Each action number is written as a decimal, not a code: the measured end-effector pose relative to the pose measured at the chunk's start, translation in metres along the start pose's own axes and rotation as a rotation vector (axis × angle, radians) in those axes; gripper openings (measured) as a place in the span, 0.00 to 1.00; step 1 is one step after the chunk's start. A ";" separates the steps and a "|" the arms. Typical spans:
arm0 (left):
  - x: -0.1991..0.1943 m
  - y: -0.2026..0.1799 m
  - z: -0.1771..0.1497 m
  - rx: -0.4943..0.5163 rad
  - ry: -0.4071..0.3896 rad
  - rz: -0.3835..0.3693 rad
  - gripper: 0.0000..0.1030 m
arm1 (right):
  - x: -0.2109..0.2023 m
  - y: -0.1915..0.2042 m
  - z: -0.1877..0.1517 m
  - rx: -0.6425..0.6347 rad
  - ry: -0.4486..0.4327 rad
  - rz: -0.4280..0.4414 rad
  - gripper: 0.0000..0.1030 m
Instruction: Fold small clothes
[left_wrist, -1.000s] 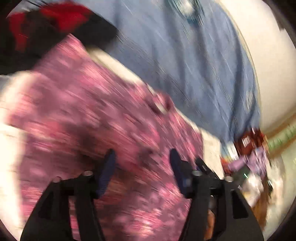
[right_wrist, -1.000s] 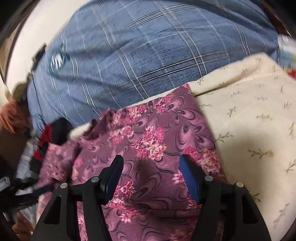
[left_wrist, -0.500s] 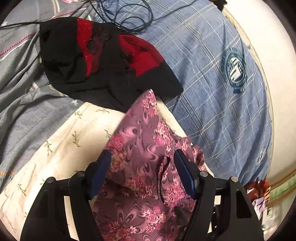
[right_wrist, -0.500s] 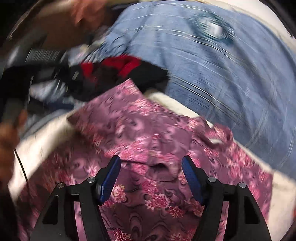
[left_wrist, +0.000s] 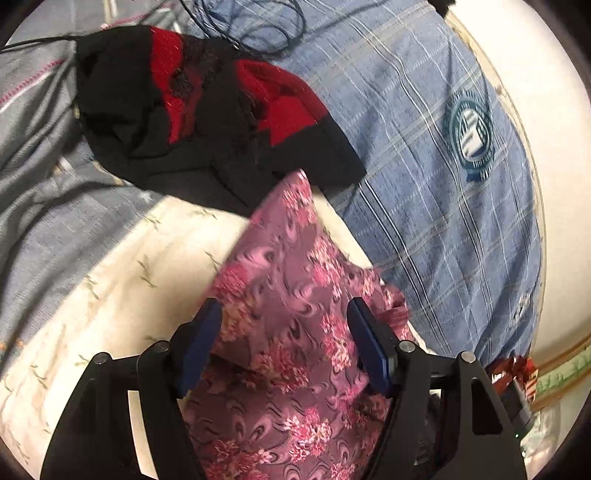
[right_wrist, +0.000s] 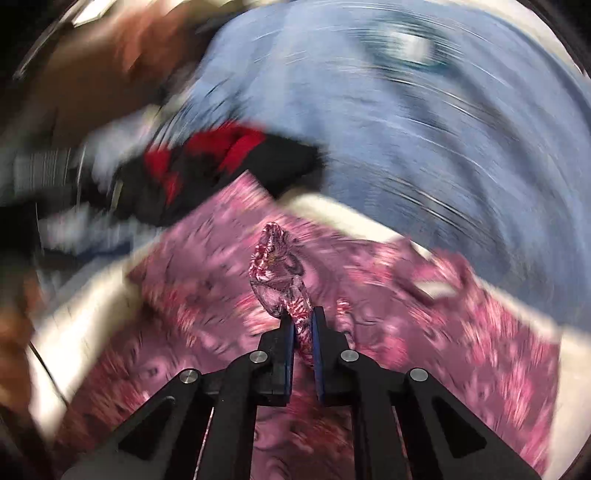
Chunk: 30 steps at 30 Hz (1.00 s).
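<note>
Two garments are lying on the bed: a purple floral garment (left_wrist: 291, 332) spread over a cream sheet (left_wrist: 122, 288), and a black-and-red garment (left_wrist: 207, 122) heaped just beyond its far tip, overlapping the cream sheet's far edge. To the right, a blue plaid bedcover (left_wrist: 424, 166) is stretching away as open, flat room, ending at a pale wall along the right edge of the left wrist view. A dark cable (left_wrist: 258, 33) is looping on the cover near the top.

The left gripper (left_wrist: 284, 332) is hovering over the floral garment with its fingers spread wide, cloth lying beneath the gap and not pressed by either pad. The right gripper (right_wrist: 303, 332) is pinching a bunched fold of the floral garment (right_wrist: 284, 266) between fingers pressed nearly together; the fold is standing up from the fingertips.

The right wrist view is heavily smeared, so the pattern, the bedcover and the shapes at its left edge are hard to make out. The garment's near end is being cut off below both views.

In the left wrist view its long axis is running away from the camera, tapering to a tip that is pointing at the black-and-red garment.
</note>
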<state>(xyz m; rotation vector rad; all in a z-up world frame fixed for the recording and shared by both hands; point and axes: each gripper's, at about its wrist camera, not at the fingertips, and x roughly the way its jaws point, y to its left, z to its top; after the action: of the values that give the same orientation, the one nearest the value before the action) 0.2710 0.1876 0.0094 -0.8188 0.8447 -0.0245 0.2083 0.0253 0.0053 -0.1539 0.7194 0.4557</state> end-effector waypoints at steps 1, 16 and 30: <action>0.004 -0.004 -0.003 0.012 0.014 -0.001 0.68 | -0.008 -0.017 0.000 0.080 -0.020 0.006 0.08; 0.053 -0.044 -0.046 0.129 0.210 -0.006 0.68 | -0.070 -0.229 -0.112 0.906 -0.118 0.015 0.18; 0.049 -0.040 -0.041 0.106 0.193 -0.046 0.75 | -0.086 -0.242 -0.083 0.829 -0.193 -0.045 0.06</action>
<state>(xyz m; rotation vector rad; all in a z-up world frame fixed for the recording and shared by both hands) 0.2886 0.1177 -0.0128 -0.7439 0.9976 -0.1898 0.2111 -0.2448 -0.0039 0.6431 0.6627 0.0998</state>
